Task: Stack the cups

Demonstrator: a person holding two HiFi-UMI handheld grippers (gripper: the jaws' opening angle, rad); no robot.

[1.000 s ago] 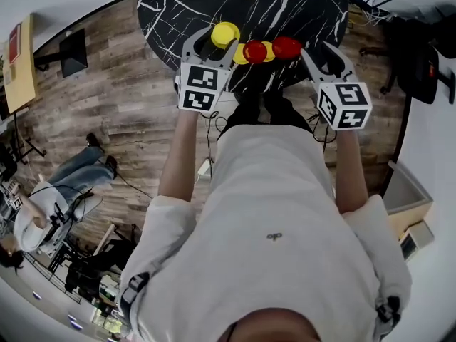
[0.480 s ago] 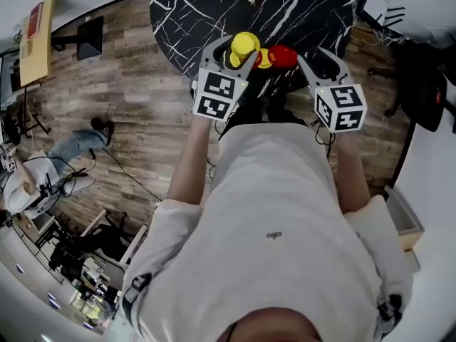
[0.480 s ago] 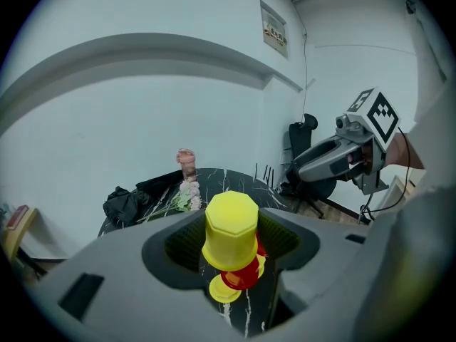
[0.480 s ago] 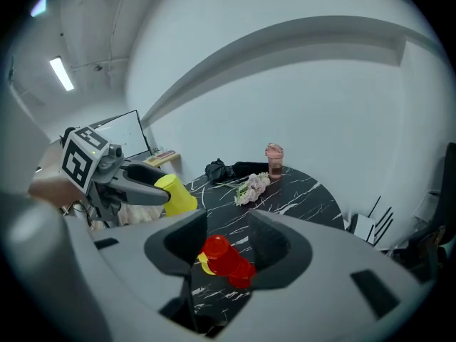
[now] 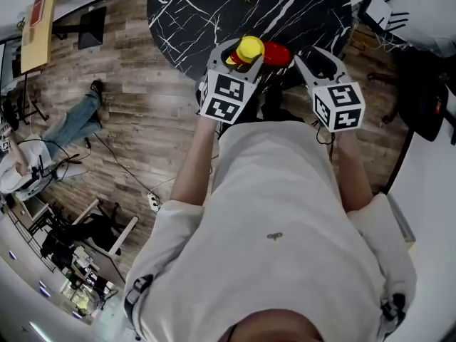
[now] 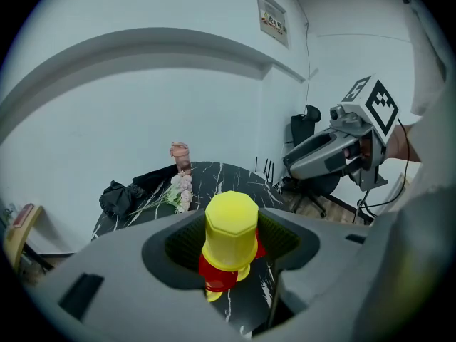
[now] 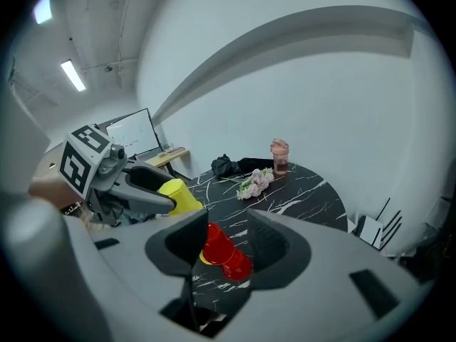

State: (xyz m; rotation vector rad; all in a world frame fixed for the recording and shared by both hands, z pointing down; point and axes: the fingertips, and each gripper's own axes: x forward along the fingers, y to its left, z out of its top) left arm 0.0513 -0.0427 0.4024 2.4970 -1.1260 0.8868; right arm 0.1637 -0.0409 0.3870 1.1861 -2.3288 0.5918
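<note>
Table of black marble [image 5: 214, 20], round, fills the top of the head view. Left gripper [image 5: 242, 53] is clamped on a tilted yellow cup [image 6: 230, 226], closed end toward the hand, open mouth pointing down at the red cups [image 5: 278, 53] lying nested on the tabletop just beyond and below it. Right gripper [image 7: 222, 241] holds nothing. Its jaws are apart though they have just been closing, and it stands just right of that pile. The left hand seems nearer.

yellow cup [image 5: 249, 48] | red cups [image 5: 276, 53] | black table [image 5: 206, 13], white veins
</note>
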